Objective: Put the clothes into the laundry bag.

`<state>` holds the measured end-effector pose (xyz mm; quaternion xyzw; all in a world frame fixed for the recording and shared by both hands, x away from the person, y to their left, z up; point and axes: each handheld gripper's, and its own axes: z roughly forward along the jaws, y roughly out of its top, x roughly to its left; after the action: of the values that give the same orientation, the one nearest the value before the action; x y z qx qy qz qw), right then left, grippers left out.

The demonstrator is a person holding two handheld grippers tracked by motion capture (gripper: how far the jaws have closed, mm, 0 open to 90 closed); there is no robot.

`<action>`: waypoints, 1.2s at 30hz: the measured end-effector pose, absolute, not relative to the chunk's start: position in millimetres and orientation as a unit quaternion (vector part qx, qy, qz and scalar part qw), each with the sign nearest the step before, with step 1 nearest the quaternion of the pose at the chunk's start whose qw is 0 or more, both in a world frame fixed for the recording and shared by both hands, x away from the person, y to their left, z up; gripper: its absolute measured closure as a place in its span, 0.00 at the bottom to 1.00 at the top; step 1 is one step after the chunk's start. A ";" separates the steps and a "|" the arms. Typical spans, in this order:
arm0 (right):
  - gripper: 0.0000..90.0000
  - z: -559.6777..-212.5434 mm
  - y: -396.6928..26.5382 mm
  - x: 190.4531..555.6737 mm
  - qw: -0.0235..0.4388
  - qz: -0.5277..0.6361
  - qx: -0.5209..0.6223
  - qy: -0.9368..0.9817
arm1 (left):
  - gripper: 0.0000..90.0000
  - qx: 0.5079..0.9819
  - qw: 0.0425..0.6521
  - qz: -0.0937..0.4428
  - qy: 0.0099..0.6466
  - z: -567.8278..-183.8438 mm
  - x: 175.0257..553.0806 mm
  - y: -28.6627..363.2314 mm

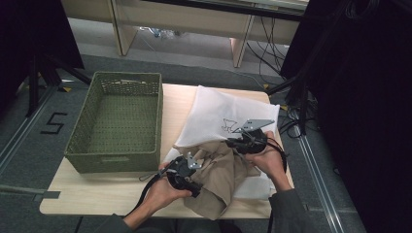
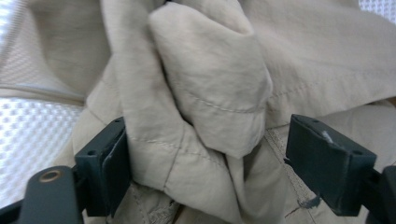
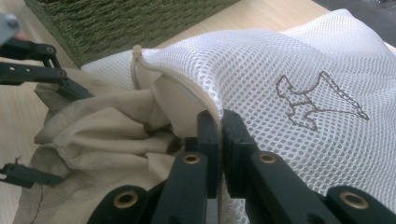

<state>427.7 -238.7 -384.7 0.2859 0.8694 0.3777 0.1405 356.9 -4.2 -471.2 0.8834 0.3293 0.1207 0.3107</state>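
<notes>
We hold the mesh bag's (image 3: 299, 74) rim clamped in our right claw (image 3: 219, 126), while most of the beige garment (image 2: 210, 93) sits outside it, between our released left claw's (image 2: 205, 163) jaws.

Beige garment (image 1: 221, 177) hides the mesh bag's (image 1: 223, 114) near part — (interior unseen).

Crumpled beige garment (image 1: 221, 174) lies half inside the white mesh bag (image 1: 221, 114) on the table.
</notes>
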 end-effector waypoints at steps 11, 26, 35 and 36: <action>0.98 -385.8 -236.0 427.6 0.138 0.376 0.286 0.871 | 0.27 0.884 0.314 0.129 0.323 -480.2 359.0 -15.7; 0.98 -384.2 -233.6 426.9 0.137 0.374 0.283 0.872 | 0.90 0.880 0.332 0.160 0.301 -469.6 371.1 -33.9; 0.98 -379.0 -236.8 426.3 0.139 0.381 0.288 0.867 | 0.91 0.855 0.359 0.177 0.329 -445.8 406.7 -58.0; 0.98 -378.4 -237.7 426.8 0.141 0.383 0.284 0.867 | 0.91 0.853 0.360 0.180 0.334 -444.9 412.0 -59.7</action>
<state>426.8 -237.7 -378.4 0.2842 0.8675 0.3832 0.1411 412.0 -59.7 -444.9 0.8526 0.3337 0.1802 0.3595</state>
